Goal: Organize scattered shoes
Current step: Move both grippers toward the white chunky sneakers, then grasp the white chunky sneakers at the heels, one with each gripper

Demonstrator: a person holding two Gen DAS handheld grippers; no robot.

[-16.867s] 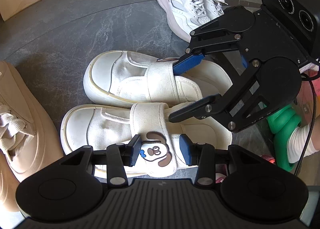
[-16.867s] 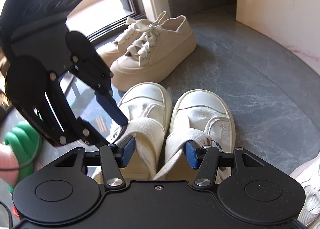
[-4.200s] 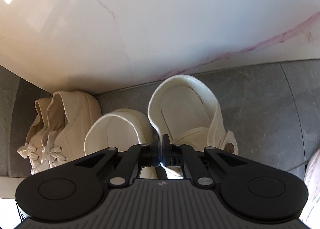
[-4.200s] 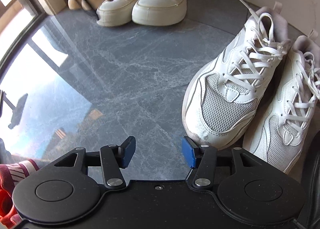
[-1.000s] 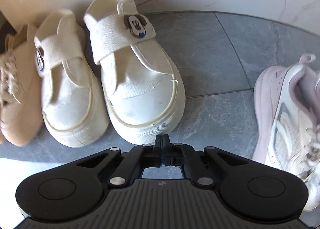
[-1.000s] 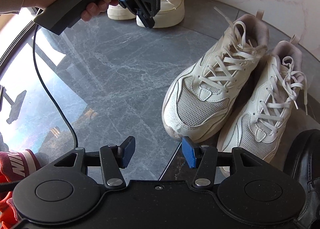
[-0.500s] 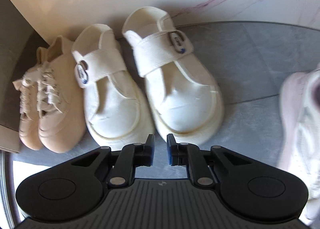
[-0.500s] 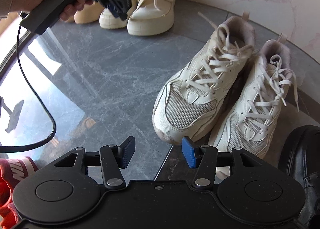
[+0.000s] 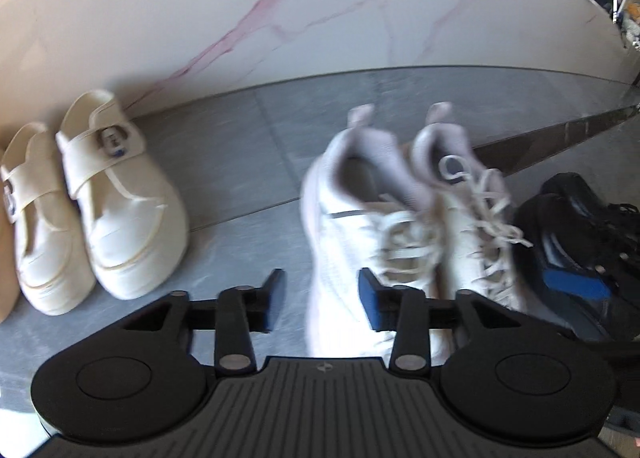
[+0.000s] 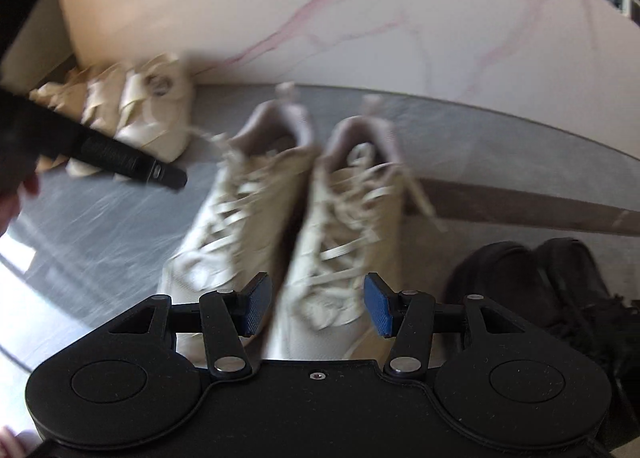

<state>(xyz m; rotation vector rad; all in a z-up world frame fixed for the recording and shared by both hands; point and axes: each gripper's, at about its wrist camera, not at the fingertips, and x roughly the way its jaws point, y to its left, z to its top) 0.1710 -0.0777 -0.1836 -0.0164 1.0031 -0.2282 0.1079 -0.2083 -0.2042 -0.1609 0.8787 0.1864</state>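
Both grippers pointed down at the white sneakers, a laced pair lying side by side on the grey floor, heels toward the marble wall, toes toward the fingers. Long axes ran roughly straight away from both cameras.

Left gripper: fingers opening, nothing pinched. The toe of the near sneaker showed in the gap between them, no pad on it. The second sneaker lay beyond the right finger.

Right gripper: fingers spread, holding nothing. The toe of one sneaker sat in the gap; the other lay just outside its left finger.

Strap shoes, a cream pair, stood well off beyond the left finger in the left view, lined up at the wall. Black shoes lay beyond the right finger in the right view, just beside the sneakers.

Judgement: the sneakers were next to be set at the wall; each gripper looked about equally near, one per shoe. Frames blurred, so contact could not be ruled finely.
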